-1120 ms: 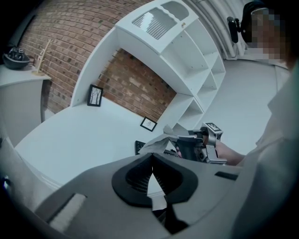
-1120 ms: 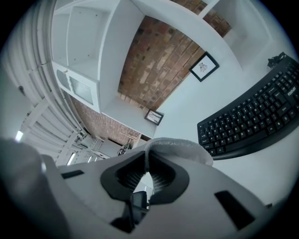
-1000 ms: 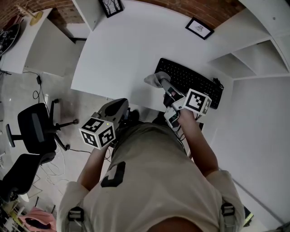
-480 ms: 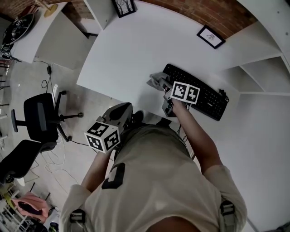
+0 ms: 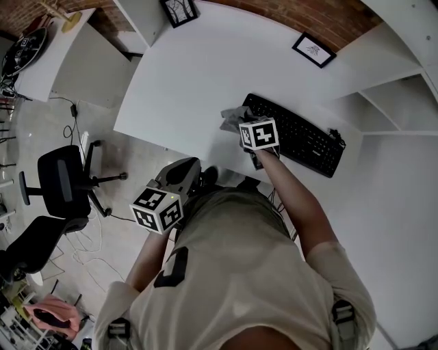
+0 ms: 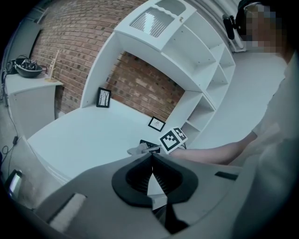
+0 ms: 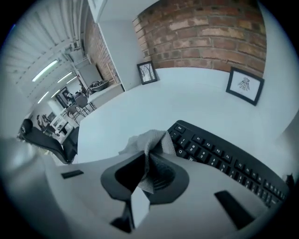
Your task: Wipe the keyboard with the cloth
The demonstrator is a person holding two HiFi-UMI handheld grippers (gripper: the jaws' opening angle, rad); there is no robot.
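A black keyboard (image 5: 295,134) lies at the desk's near right, slanting away to the right. At its left end a crumpled grey cloth (image 5: 233,116) sits in my right gripper (image 5: 245,124), which is shut on it. In the right gripper view the cloth (image 7: 150,144) bunches up between the jaws, just left of the keyboard's (image 7: 223,162) corner keys. My left gripper (image 5: 186,168) hangs off the desk by the person's waist, shut and holding nothing. In the left gripper view the left gripper (image 6: 152,157) points towards the cloth (image 6: 138,150).
The white desk (image 5: 185,75) curves along a brick wall, with two framed pictures (image 5: 312,46) (image 5: 179,9) at the back. White shelves (image 5: 393,96) stand to the right. A black office chair (image 5: 58,181) and cables are on the floor at the left.
My right gripper has swung left and further over the desk, its marker cube now close behind the cloth at the keyboard's left end. The left gripper has barely moved.
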